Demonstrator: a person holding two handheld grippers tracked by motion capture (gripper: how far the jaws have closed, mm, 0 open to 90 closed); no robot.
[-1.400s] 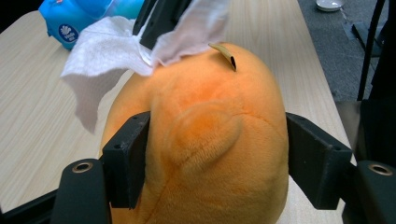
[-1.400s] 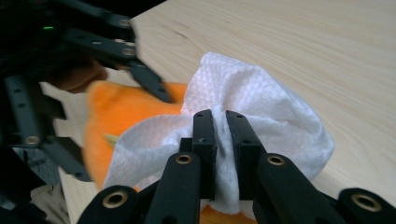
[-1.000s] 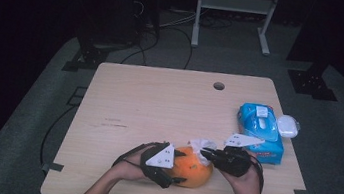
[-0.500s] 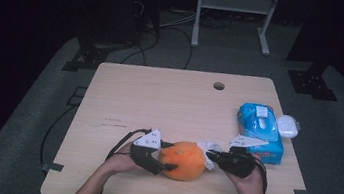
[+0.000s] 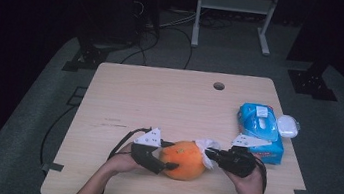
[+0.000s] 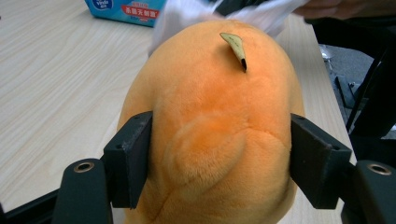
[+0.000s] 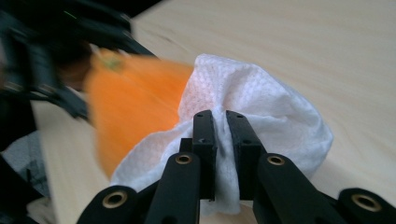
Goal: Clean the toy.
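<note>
An orange plush fruit (image 5: 183, 159) lies on the wooden table (image 5: 169, 101) near its front edge. My left gripper (image 5: 160, 162) is shut on it, and in the left gripper view its two black pads press into the sides of the plush fruit (image 6: 219, 135), which bears a small leaf tip on top. My right gripper (image 5: 212, 155) is shut on a white wet wipe (image 7: 261, 112), bunched between its jaws and pressed against the right side of the plush fruit (image 7: 130, 102). The white wipe (image 5: 205, 146) shows at the fruit's upper right.
A blue pack of wet wipes (image 5: 260, 131) lies at the right of the table, with a small white round object (image 5: 287, 126) beside it. A cable hole (image 5: 219, 86) sits near the far edge. Cables trail off the table's left.
The plush fruit and my left gripper have shifted slightly left over the last second. My right gripper with the wipe has stayed against the fruit's right side.
</note>
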